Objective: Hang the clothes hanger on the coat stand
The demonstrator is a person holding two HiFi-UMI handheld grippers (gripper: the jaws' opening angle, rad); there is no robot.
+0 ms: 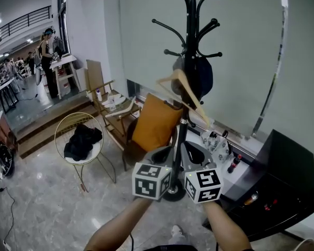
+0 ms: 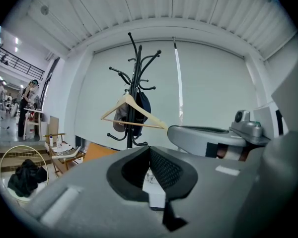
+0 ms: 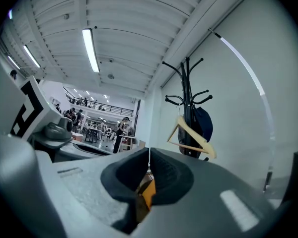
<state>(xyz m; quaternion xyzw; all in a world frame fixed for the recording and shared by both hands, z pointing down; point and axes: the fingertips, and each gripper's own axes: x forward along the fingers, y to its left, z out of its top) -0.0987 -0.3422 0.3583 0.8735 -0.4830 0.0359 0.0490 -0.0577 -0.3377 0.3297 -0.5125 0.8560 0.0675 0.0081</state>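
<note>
L gripper [image 2: 149,152] closed, well off hanger [image 2: 145,112]

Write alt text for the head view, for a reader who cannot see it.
A wooden hanger hangs on a black coat stand, beside a dark blue item. Below, the left gripper and right gripper are held side by side, both shut and empty.
</note>
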